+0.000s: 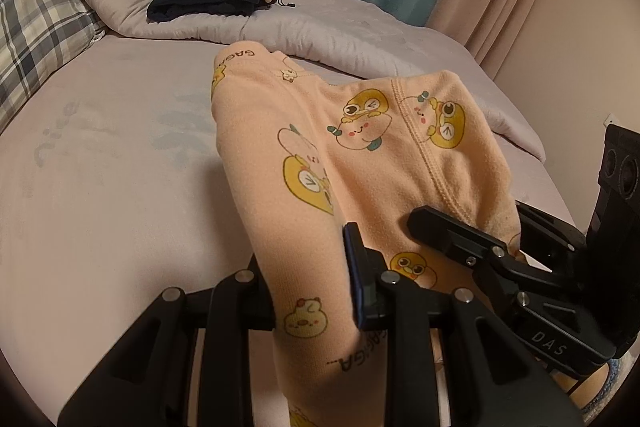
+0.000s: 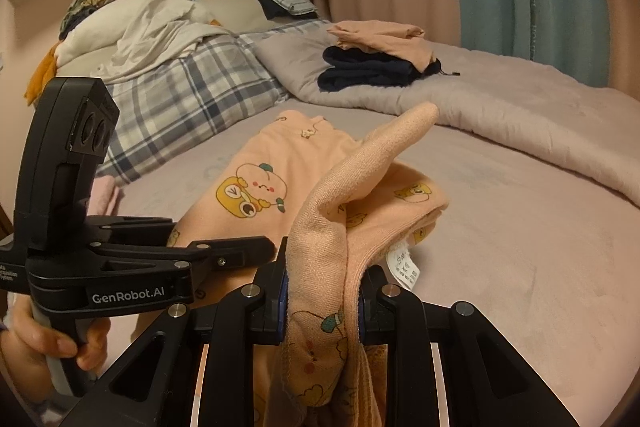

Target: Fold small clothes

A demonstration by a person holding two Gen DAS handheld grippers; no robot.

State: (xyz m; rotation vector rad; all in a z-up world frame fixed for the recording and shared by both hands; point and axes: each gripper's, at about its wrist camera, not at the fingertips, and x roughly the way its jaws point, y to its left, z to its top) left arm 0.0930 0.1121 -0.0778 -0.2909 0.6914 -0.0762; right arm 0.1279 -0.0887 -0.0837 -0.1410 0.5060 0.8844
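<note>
Both jaws clenched on the peach pyjama trousers (image 1: 320, 155), mid-fold.
Next we carry the gripped end forward, over the half ahead on the bed (image 1: 100, 187).

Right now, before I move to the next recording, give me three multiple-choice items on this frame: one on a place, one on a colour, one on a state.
1. Where does the dark navy folded garment lie?
A. on the grey quilt
B. on the shelf
C. on the floor

2. What colour is the garment being handled?
A. white
B. peach with yellow cartoon prints
C. plain navy

3. What is the right gripper doing?
A. hanging open above the bed
B. shut on the plaid pillow
C. shut on the peach garment

Answers: 1 A, it sits on the quilt under a folded peach piece. 2 B, the prints show in both views. 3 C, fabric is pinched between its pads.
</note>
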